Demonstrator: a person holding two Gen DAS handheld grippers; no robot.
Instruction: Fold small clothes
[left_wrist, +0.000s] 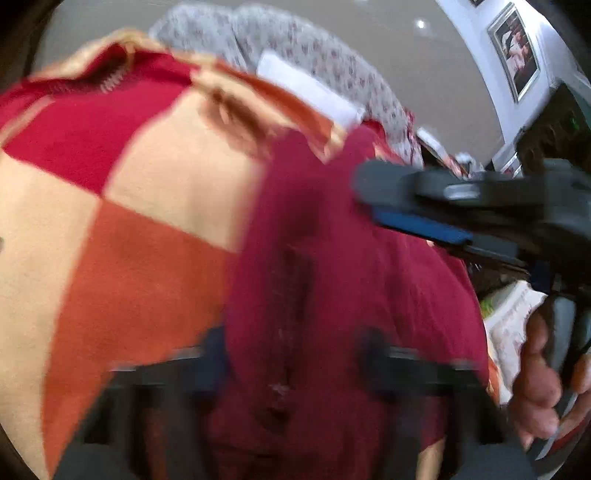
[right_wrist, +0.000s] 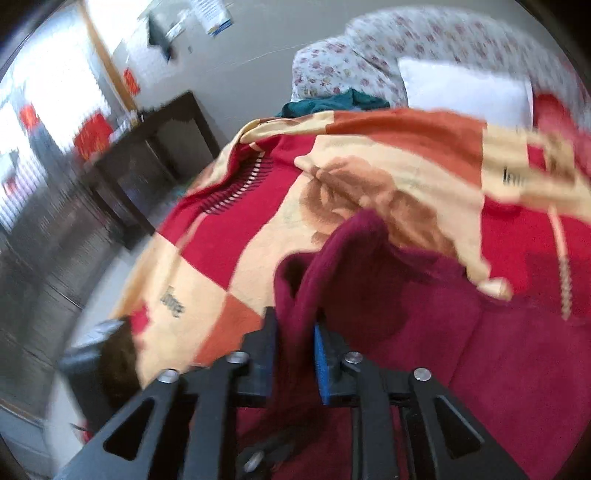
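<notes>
A maroon garment lies bunched on a checked red, cream and orange blanket. In the left wrist view, which is blurred, the cloth fills the gap between the dark fingers of my left gripper, and they seem to press on a thick fold. My right gripper reaches in from the right over the garment's far edge. In the right wrist view my right gripper is shut on a raised ridge of the maroon garment, pinched between its blue pads. The blanket spreads behind it.
A floral quilt and a white pillow are piled at the head of the bed, with a teal cloth beside them. A dark table stands left of the bed. A person's hand holds the right gripper's handle.
</notes>
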